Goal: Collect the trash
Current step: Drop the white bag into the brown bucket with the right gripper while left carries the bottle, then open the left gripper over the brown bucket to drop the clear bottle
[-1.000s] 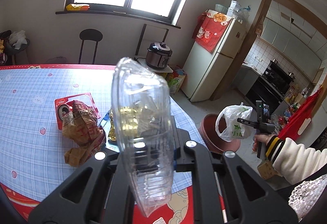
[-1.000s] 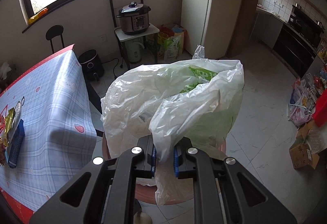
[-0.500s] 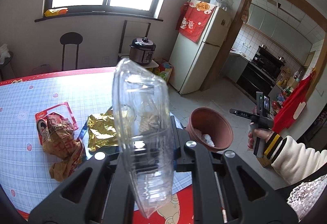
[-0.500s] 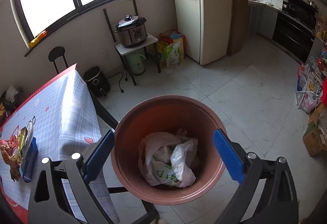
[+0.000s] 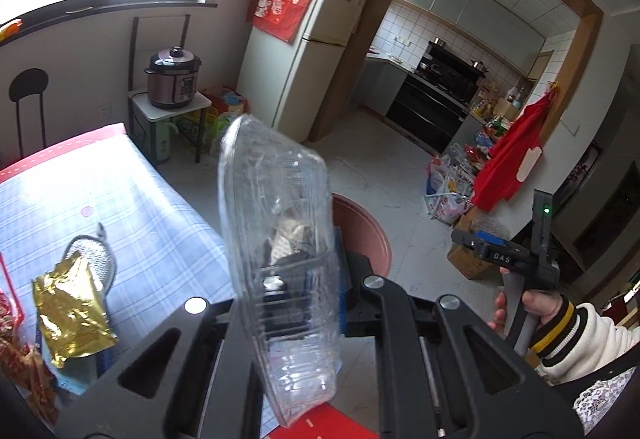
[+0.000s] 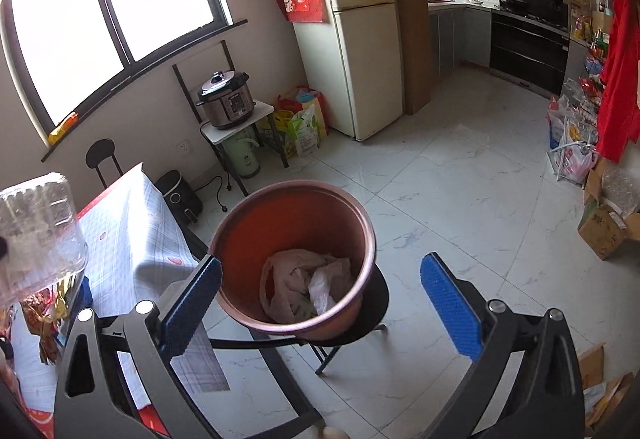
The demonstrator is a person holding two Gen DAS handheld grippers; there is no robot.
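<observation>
A pressure cooker (image 6: 226, 99) sits beside the fridge (image 6: 354, 35), with perhaps an air fryer (image 6: 179, 197) below.

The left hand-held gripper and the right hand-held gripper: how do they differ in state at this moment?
The left hand-held gripper is shut on a clear plastic container; the right hand-held gripper is open and holds nothing. The left one is at the table edge, with the container held upright on edge; the right one is over the brown bin, where a white plastic bag lies. Both are black.
</observation>
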